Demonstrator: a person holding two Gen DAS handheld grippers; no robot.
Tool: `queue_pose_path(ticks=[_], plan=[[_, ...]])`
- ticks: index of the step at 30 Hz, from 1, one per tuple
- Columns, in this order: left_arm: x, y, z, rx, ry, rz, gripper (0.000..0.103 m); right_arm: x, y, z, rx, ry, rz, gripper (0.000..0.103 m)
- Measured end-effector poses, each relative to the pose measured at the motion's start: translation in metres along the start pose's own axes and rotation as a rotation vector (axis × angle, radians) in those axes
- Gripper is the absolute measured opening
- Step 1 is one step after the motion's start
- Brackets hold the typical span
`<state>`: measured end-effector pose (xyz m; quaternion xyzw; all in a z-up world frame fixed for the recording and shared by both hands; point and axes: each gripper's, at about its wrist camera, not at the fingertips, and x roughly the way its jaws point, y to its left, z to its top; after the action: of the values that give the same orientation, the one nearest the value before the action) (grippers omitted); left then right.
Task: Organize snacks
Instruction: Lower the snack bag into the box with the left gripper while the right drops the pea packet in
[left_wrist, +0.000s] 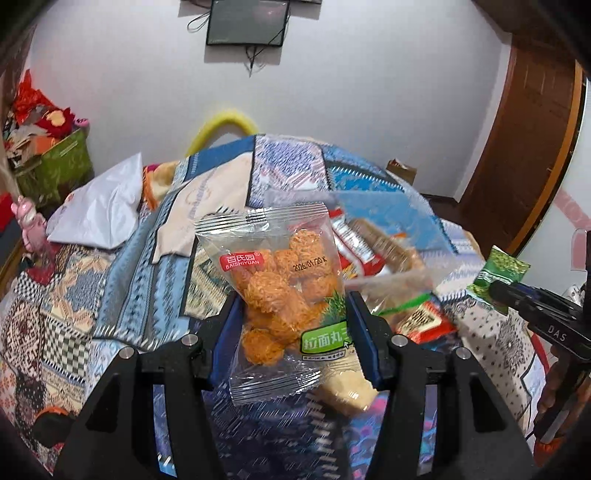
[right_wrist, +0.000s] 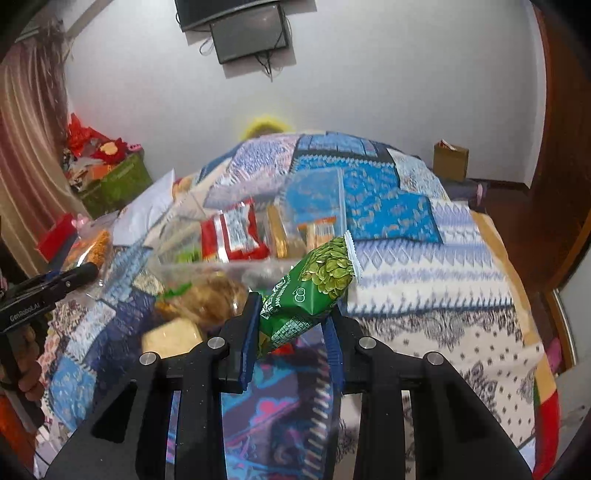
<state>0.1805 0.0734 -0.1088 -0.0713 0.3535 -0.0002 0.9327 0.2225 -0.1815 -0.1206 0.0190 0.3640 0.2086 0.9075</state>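
Observation:
My left gripper (left_wrist: 295, 306) is shut on a clear packet of orange noodle balls (left_wrist: 280, 280), lifted above the bed. My right gripper (right_wrist: 293, 310) is shut on a green packet of pumpkin seeds (right_wrist: 321, 273), which tilts up to the right. Each gripper shows in the other's view: the right gripper (left_wrist: 517, 295) with its green packet (left_wrist: 498, 269) at the right edge, and the left gripper (right_wrist: 74, 277) with the orange packet (right_wrist: 96, 243) at the left edge. A clear plastic box (right_wrist: 221, 264) holding red packets (right_wrist: 236, 232) and other snacks lies beyond both grippers.
A patterned quilt (right_wrist: 424, 258) covers the bed. A pale yellow snack block (left_wrist: 351, 391) and loose packets (left_wrist: 424, 321) lie near the box. A white bag (left_wrist: 103, 210) and a green bin of toys (left_wrist: 59, 166) are at the left. A wooden door (left_wrist: 524, 147) stands at the right.

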Motion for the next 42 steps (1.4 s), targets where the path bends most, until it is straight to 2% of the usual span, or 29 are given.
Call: queue_pose_path(ticks=[9,18,25,32,42], plan=[[0.024,-0.017,0.026,0.016,-0.013,-0.021,0.056,0.013,0.011,0.027,-0.012,-0.048,0.038,0.029],[0.066,-0.022,0.045,0.016,0.006,-0.012,0.056,0.044,0.022,0.053,-0.033,-0.050,0.071,0.029],[0.099,-0.022,0.056,0.009,0.027,-0.002,0.056,0.072,0.030,0.065,-0.046,-0.020,0.095,0.029],[0.127,-0.018,0.060,0.000,0.062,0.000,0.056,0.101,0.034,0.070,-0.076,0.022,0.081,0.029],[0.160,-0.017,0.061,-0.008,0.105,0.001,0.056,0.138,0.030,0.074,-0.067,0.112,0.111,0.029]])
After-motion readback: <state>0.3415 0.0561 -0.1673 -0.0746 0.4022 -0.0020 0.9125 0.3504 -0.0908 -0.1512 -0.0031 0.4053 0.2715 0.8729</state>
